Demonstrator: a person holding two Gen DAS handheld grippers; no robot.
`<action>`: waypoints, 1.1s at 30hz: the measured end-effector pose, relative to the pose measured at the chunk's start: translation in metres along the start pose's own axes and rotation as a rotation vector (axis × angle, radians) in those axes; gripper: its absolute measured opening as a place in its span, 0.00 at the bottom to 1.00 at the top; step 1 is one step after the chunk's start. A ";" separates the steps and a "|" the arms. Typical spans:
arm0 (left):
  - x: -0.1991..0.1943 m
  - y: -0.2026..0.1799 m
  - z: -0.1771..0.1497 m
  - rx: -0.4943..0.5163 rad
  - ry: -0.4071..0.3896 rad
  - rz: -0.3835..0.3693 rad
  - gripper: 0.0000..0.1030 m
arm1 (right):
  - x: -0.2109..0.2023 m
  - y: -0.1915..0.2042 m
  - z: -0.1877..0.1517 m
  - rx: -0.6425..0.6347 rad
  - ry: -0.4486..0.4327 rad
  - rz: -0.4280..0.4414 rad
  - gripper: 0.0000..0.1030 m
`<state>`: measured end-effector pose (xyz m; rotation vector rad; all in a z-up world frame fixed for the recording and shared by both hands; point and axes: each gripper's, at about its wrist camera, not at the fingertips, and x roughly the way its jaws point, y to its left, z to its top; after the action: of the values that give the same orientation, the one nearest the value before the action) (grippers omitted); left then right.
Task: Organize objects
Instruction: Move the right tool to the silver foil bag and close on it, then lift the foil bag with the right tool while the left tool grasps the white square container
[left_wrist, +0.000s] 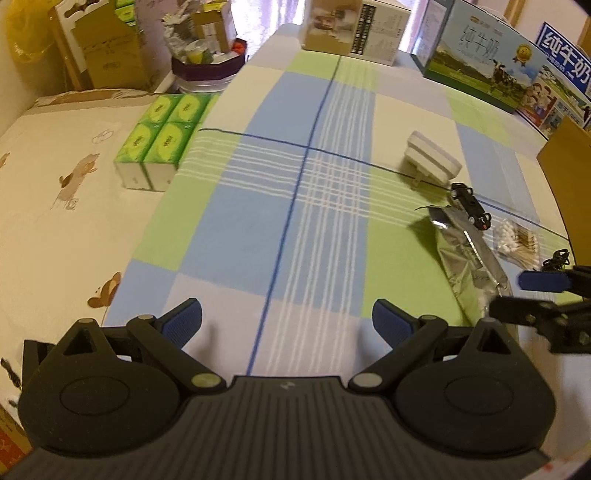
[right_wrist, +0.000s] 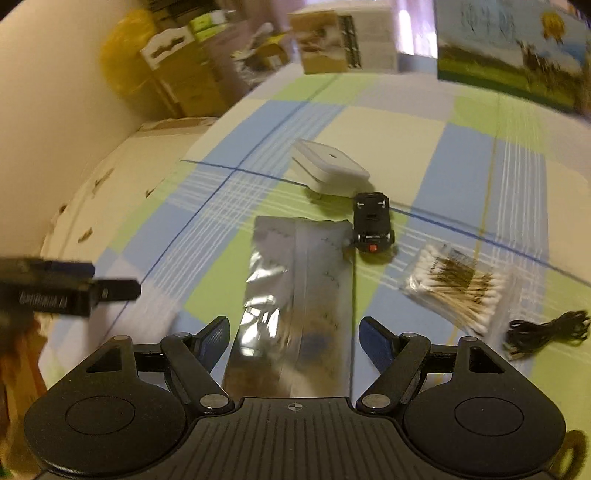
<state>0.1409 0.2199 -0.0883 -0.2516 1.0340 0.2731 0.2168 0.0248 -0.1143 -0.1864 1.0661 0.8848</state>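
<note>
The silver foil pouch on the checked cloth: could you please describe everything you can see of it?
The silver foil pouch is a long, flat, crinkled bag of shiny, metallic-looking film with a seam down its length and faint print too blurred to read. It lies flat on the checked cloth, lengthwise away from the right gripper, whose open fingers straddle its near end without clamping it. Its far right corner lies right beside, perhaps touching, the black toy car. The bag of cotton swabs lies apart to its right.

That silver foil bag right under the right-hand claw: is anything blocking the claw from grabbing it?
Nothing visible does. The right gripper is open, with the silver foil bag lying flat between its fingers on the checked cloth. The toy car sits at the bag's far corner, the cotton swabs off to the right.
</note>
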 end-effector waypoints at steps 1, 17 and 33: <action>0.002 -0.002 0.002 0.004 0.000 -0.004 0.95 | 0.005 -0.001 0.002 0.021 0.008 -0.005 0.72; 0.010 -0.021 0.015 0.070 -0.011 -0.055 0.94 | 0.002 -0.002 -0.014 0.018 0.006 -0.016 0.37; 0.031 -0.088 0.071 0.284 -0.095 -0.169 0.93 | -0.081 -0.051 -0.009 0.267 -0.207 -0.110 0.35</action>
<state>0.2430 0.1641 -0.0741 -0.0676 0.9382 -0.0160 0.2317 -0.0577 -0.0658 0.0683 0.9595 0.6403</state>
